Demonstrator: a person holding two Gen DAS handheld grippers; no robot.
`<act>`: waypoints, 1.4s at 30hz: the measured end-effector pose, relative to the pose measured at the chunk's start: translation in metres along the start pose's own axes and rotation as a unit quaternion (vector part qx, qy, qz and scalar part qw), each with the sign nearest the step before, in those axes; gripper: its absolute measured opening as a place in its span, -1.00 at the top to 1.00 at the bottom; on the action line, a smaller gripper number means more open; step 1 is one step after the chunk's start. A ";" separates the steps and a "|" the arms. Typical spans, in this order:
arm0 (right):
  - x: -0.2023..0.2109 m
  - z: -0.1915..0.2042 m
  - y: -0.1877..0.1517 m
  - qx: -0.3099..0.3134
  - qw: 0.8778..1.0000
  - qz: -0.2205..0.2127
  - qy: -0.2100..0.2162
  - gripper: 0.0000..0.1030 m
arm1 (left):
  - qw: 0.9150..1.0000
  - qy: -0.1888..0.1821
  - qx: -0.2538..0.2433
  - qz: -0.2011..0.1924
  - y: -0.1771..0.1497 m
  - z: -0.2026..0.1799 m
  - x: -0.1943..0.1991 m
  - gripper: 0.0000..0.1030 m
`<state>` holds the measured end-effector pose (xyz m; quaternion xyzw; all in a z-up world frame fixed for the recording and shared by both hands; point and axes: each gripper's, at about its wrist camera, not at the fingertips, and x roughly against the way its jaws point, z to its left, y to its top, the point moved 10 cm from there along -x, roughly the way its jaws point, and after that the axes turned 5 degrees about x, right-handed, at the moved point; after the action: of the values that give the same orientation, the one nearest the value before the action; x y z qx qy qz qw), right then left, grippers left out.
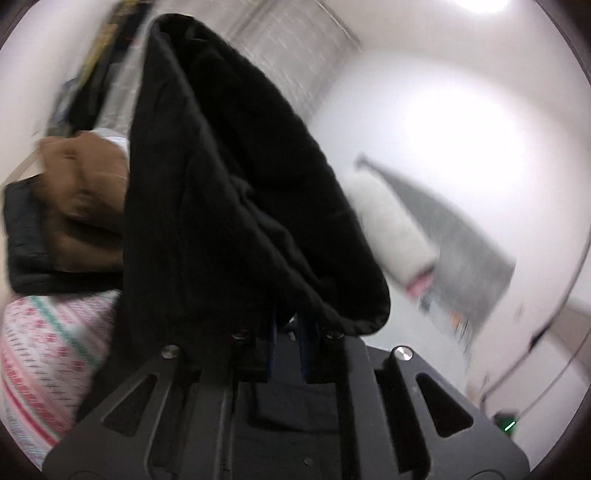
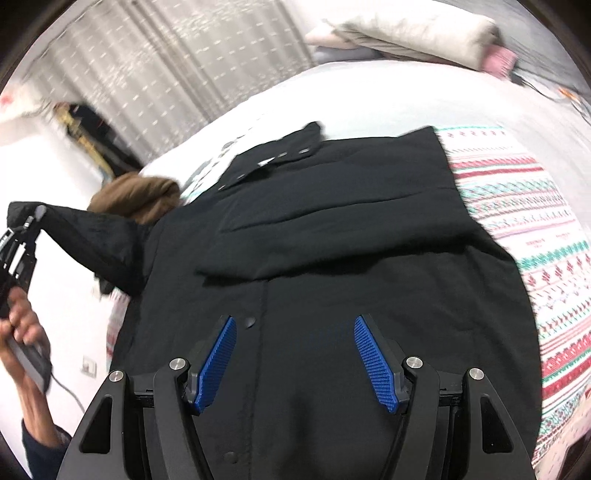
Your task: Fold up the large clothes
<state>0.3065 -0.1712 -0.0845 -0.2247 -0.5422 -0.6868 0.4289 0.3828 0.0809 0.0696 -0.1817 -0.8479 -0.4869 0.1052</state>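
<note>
A large black coat lies spread on a patterned blanket, with one sleeve folded across its chest. The other sleeve is pulled up and out to the left. My left gripper is shut on that sleeve's cuff. In the left wrist view the black sleeve drapes over the left gripper and hides most of its blue pads. My right gripper hovers open over the coat's lower front. Nothing lies between its blue pads.
A brown garment lies beside the coat's collar. It also shows as a brown heap in the left wrist view. A rolled pale pillow rests at the head of the white bed. A curtain hangs behind. A person's hand holds the left gripper's handle.
</note>
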 end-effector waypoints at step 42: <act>0.051 -0.091 -0.145 0.054 0.990 0.105 -0.075 -0.31 | 0.947 0.191 0.035 0.254 -0.220 0.217 0.180 -0.41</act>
<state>0.1730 -0.2679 -0.1532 -0.3077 -0.5820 -0.5891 0.4685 0.1276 0.2041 -0.1490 -0.2911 -0.7543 -0.4392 0.3918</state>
